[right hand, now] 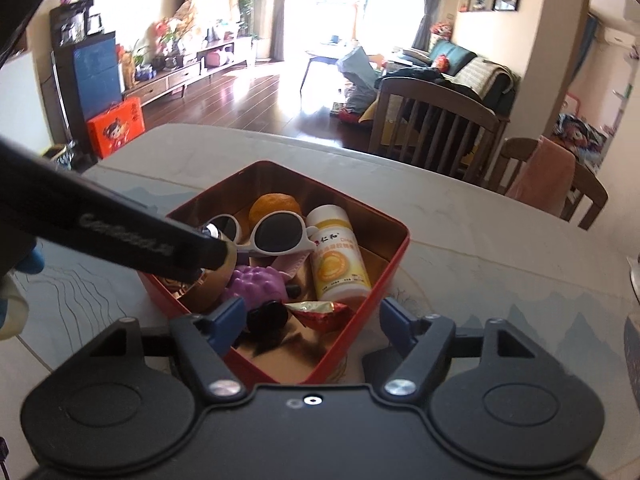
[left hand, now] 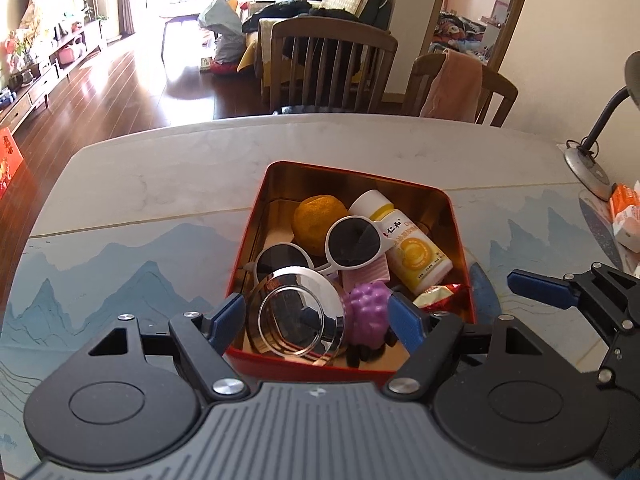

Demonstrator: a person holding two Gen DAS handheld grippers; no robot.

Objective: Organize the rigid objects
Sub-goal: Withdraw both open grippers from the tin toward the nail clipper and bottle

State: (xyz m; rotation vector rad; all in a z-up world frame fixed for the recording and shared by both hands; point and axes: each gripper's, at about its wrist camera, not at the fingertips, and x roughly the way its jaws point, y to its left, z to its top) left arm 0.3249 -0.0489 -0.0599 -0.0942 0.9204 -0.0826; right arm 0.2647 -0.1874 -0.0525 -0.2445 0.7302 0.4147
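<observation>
A red tin box [left hand: 460,240] [right hand: 394,256] with a gold inside stands on the table. In it lie an orange [left hand: 316,216], white sunglasses [left hand: 352,240] [right hand: 276,232], a white and yellow bottle [left hand: 416,248] [right hand: 336,260], a purple bumpy toy [left hand: 368,308] [right hand: 256,284], a red and gold wrapped sweet [right hand: 320,312], a black piece [right hand: 267,316] and a round shiny metal lid [left hand: 296,316]. My left gripper [left hand: 316,314] hangs open over the box's near end; the lid and toy show between its fingers, ungripped. My right gripper [right hand: 312,320] stands open over the box's near corner.
Two wooden chairs [left hand: 332,68] stand behind the table's far edge. A desk lamp [left hand: 588,164] and orange packets [left hand: 624,212] sit at the table's right. The left gripper's black body [right hand: 120,240] crosses the right wrist view over the box. A patterned mat [left hand: 120,272] covers the table.
</observation>
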